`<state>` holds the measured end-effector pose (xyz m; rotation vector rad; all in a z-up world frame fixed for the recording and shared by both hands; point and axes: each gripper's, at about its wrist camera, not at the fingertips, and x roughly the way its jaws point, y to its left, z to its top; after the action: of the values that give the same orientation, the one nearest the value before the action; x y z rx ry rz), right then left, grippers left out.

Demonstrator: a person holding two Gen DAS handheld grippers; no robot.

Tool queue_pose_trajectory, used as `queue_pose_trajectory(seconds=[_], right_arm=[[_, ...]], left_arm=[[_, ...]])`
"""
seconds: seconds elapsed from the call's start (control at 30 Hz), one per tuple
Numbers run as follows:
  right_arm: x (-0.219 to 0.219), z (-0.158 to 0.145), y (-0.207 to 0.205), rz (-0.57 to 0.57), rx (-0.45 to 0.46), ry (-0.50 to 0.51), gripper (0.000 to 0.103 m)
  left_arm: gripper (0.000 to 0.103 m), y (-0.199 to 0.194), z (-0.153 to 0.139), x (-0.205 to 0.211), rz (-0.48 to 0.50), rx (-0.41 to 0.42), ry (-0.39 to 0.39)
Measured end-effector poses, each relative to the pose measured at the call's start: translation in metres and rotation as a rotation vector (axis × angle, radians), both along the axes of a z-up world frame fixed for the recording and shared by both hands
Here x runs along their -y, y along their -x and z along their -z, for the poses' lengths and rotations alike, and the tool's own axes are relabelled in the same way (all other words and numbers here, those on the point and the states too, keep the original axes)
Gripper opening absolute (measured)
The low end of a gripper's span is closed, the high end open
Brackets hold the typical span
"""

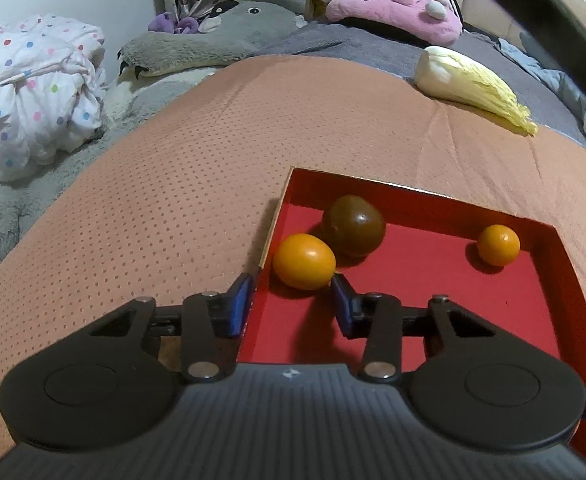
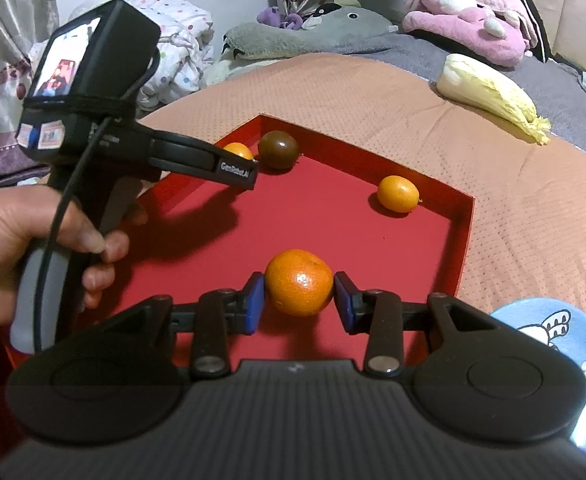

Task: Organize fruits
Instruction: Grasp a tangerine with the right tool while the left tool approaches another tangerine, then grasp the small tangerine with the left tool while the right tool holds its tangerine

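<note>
A red tray (image 1: 549,240) (image 2: 463,236) lies on an orange-brown mat. In it are a dark brown tomato (image 1: 355,231) (image 2: 278,149), a yellow-orange fruit (image 1: 304,261) (image 2: 238,150) beside it, and a small orange fruit (image 1: 498,245) (image 2: 398,193) at the far right. My left gripper (image 1: 293,300) is open over the tray's left wall, just behind the yellow-orange fruit. My right gripper (image 2: 299,298) is shut on a tangerine (image 2: 299,282) above the tray's near part. The left gripper's body (image 2: 93,120) shows in the right wrist view.
A napa cabbage (image 1: 473,84) (image 2: 493,94) lies on the mat's far right. Plush toys (image 1: 393,0) (image 2: 469,12) and a dotted quilt (image 1: 33,92) lie on the bed behind. A blue patterned item (image 2: 565,360) sits at the near right.
</note>
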<state>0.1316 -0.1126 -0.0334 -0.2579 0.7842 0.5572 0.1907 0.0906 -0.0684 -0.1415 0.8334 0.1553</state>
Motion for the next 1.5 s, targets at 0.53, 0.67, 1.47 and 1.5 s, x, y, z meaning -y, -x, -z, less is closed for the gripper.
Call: queue_pose_trajectory(seconds=[0.53,0.67,1.47,1.5], right_arm=[[0.012,-0.008,0.016,0.001,0.023,-0.031,0.04],[0.013,-0.008,0.019,-0.01,0.023,-0.043,0.04],[0.03,0.0,0.019,-0.002,-0.014,-0.112,0.04],[0.03,0.0,0.019,0.0,-0.015,-0.113,0.04]], left_arm=[[0.038,0.033,-0.013,-0.008,0.019,0.008,0.068],[0.033,0.043,-0.017,-0.011,0.015,0.015,0.075],[0.036,0.048,-0.029,0.017,0.082,0.082,0.044],[0.046,0.045,-0.026,0.019,0.078,0.074,0.029]])
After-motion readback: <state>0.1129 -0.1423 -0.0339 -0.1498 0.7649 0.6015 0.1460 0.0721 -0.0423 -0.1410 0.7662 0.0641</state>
